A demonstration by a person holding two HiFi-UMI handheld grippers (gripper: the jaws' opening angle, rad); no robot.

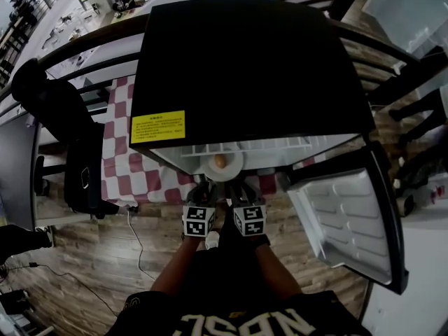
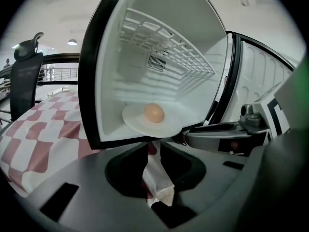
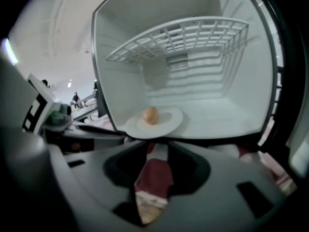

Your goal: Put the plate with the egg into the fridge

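White plate with the brown egg on it sits on the floor of the black fridge. It is right at the front lip, and its near rim juts out past the edge toward me. From my head view, both tongs are side by side just in front of that rim and slightly below it. The left tongs are under the plate's left half and the right tongs under its right half. Looking along the left tongs, I see the jaws partly spread with only the red-and-white checked cloth showing in the gap. The plate is beyond the tips and is not pinched. The right tongs show the same: jaws partly spread, cloth in the gap, the plate's rim just past the tips and a little to the left. The egg rests near the middle of the plate. Above it a wire shelf spans the white interior. The fridge door hangs open to my right. The fridge stands on the bench covered by the checked cloth.
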